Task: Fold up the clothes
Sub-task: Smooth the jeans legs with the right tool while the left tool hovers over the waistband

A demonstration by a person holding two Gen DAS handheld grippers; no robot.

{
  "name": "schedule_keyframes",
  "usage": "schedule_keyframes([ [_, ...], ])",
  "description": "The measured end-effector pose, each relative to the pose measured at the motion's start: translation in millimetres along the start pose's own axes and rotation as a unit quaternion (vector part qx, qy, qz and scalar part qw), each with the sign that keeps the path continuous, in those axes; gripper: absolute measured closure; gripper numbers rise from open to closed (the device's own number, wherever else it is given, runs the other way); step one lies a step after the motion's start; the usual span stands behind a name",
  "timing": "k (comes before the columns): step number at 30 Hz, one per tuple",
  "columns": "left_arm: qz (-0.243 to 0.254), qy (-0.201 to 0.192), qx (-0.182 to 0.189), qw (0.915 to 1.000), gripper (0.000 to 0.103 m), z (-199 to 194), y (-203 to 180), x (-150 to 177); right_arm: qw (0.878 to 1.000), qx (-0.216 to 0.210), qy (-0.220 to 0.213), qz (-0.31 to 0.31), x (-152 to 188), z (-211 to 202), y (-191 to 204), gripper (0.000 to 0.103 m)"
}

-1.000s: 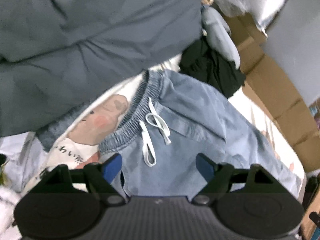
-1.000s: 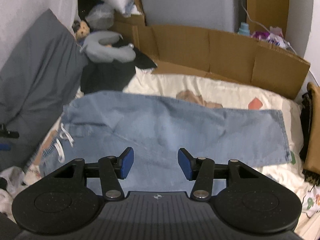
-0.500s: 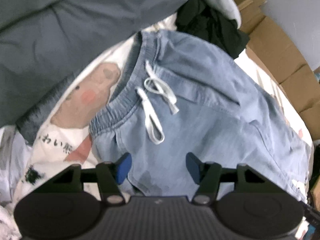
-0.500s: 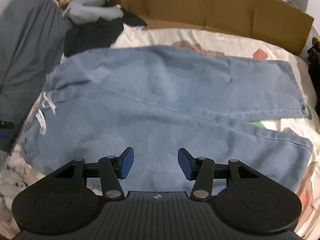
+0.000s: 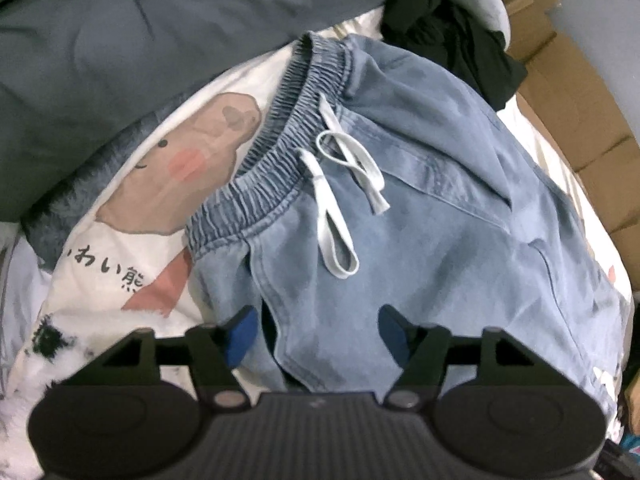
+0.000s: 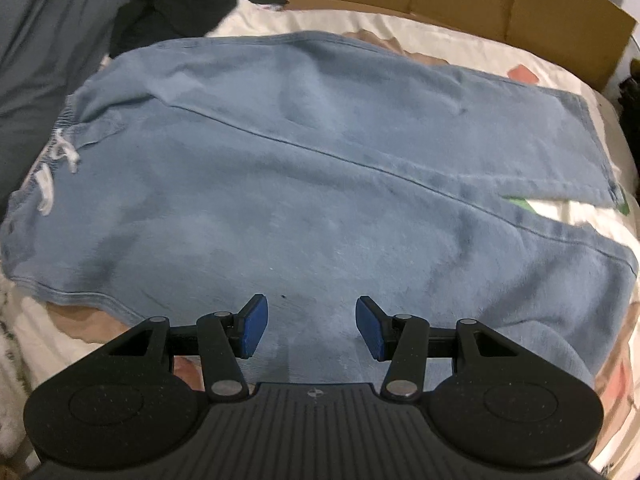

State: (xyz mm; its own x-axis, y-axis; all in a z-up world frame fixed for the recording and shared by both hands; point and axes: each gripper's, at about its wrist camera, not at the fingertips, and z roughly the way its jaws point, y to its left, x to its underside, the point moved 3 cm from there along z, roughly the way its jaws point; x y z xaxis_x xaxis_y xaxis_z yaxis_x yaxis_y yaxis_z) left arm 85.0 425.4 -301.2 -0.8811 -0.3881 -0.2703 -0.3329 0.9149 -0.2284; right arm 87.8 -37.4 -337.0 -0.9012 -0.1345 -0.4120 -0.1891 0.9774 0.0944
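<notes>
**A:** Which step is in hand?

**B:** The approach, I'd judge. The light-blue drawstring jeans (image 6: pixel 304 168) are lying spread flat on the printed bedsheet (image 5: pixel 120 240), not yet folded. The left gripper (image 5: pixel 318 326) is hanging over the hip end, just below the elastic waistband (image 5: pixel 280 152) and the white drawstring (image 5: pixel 340 200). Its jaws have just been opening a little; they are standing apart over the denim with nothing pinched between them. The right gripper (image 6: pixel 308 326) is hovering over the near leg, released too, pads clear of the cloth.

**A:** What is the next move calling for?

**B:** Probably each gripper needs the near long edge between its pads. That edge is running just under and left of the right gripper and beneath the left gripper's left finger (image 5: pixel 240 330). Pinching a single layer looks fiddly, since the cloth is lying flat.

**A:** Room to move?

**B:** Ahead of the right gripper the far leg is ending at its hem (image 6: pixel 596 152), with a cardboard wall (image 6: pixel 480 4) behind. Far ahead on the left, a grey duvet (image 5: pixel 120 40) and black garment (image 5: pixel 460 40) are crowding the waistband end. Folding the near leg over the far one looks unobstructed.
</notes>
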Motion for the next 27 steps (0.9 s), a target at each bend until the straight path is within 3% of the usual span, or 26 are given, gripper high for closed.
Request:
schedule_keyframes([
  [7, -0.039, -0.02, -0.037, 0.9983, 0.033, 0, 26, 0, 1.0, -0.014, 0.022, -0.01, 6, 16, 4, 0.047],
  [12, -0.082, -0.015, -0.037, 0.9958, 0.042, 12, 50, 1, 0.999, -0.019, 0.032, -0.025, 12, 21, 12, 0.047],
  [15, -0.109, -0.001, -0.03, 0.9936, 0.059, 24, 64, 2, 0.998, -0.017, 0.044, -0.038, 20, 24, 14, 0.047],
  [16, -0.119, 0.007, -0.028, 0.9925, 0.072, 28, 68, 3, 0.998, -0.016, 0.047, -0.043, 23, 25, 15, 0.047],
  [17, -0.132, 0.014, -0.027, 0.9907, 0.077, 31, 73, 4, 0.997, -0.014, 0.05, -0.048, 26, 25, 15, 0.047],
  [20, -0.162, 0.01, -0.014, 0.9866, 0.076, 28, 82, 9, 0.996, -0.007, 0.055, -0.071, 34, 25, 16, 0.047],
  [25, -0.152, 0.019, -0.006, 0.9881, 0.077, 24, 80, 14, 0.99, -0.009, 0.062, -0.123, 43, 30, 26, 0.044],
  [27, -0.151, 0.025, 0.001, 0.9881, 0.077, 25, 77, 16, 0.987, -0.012, 0.062, -0.149, 47, 32, 34, 0.039],
])
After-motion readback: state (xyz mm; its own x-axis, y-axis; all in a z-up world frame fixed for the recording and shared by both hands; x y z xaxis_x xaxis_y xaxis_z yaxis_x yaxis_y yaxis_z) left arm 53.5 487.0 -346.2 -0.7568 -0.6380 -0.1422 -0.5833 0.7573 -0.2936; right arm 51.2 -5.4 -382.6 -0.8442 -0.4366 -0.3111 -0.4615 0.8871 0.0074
